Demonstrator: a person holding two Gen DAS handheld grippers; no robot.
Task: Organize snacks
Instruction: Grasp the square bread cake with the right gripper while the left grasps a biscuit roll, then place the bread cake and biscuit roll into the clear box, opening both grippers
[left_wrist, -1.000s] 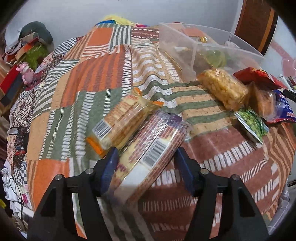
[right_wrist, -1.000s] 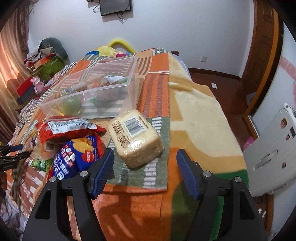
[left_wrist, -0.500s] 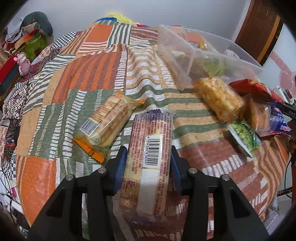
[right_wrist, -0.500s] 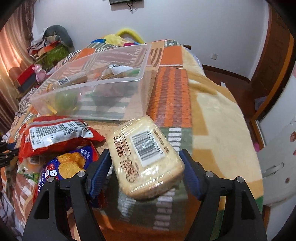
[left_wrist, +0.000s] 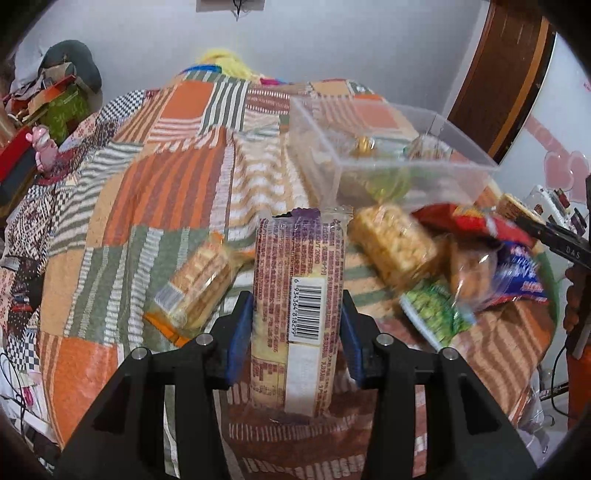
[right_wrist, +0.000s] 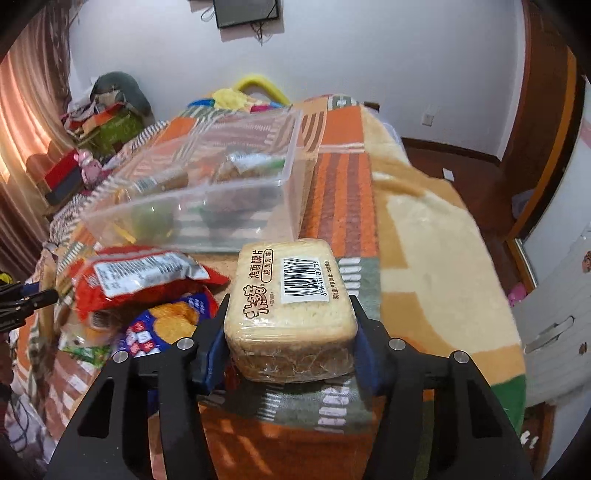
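Both claws were clenched: the left gripper (left_wrist: 297, 326) grasped a long biscuit pack (left_wrist: 298, 306), the right gripper (right_wrist: 290, 336) a toast-slice pack (right_wrist: 290, 306). I think each should rise level and clear the rim of the clear bin (right_wrist: 207, 206) before release. A soft patchwork blanket (left_wrist: 166, 192) covered the bed in a white-walled room.

Even, soft indoor light; warm glow through the curtain (right_wrist: 26, 110); fisheye bending and dark corners; motion blur on the snacks (left_wrist: 436, 254) and bin (right_wrist: 207, 192)
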